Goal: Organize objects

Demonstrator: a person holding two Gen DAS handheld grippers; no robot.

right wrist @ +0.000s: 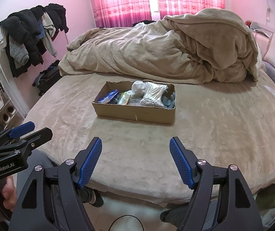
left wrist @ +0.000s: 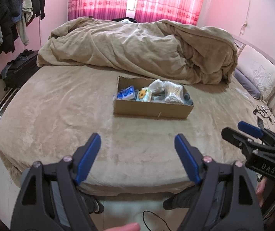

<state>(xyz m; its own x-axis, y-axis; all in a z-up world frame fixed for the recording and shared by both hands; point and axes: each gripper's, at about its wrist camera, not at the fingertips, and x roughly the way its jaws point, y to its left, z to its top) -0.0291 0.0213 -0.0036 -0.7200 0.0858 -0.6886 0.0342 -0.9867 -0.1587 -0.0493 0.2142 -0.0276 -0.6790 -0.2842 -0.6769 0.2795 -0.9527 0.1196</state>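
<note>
A shallow cardboard box (left wrist: 153,110) (right wrist: 133,114) rests on the tan bed, well beyond both grippers. Inside lie a blue packet (left wrist: 126,93) (right wrist: 108,96), a small printed pack (left wrist: 144,95) (right wrist: 124,98), a white bag (left wrist: 156,85) (right wrist: 138,89) and a bundle of cotton swabs (left wrist: 173,94) (right wrist: 153,97). My left gripper (left wrist: 137,140) hangs open over the bed's near edge, nothing between its blue pads. My right gripper (right wrist: 135,144) is likewise open and empty. Each gripper also shows from the side in the other's view, the right gripper (left wrist: 239,130) and the left gripper (right wrist: 36,128).
A crumpled tan duvet (left wrist: 137,46) (right wrist: 166,52) fills the far half of the bed. Clothes hang on a rack (left wrist: 12,19) at the left wall above a dark suitcase (left wrist: 19,69). Pillows (left wrist: 261,77) and cables lie at the right. Shoes and a cord show on the floor below.
</note>
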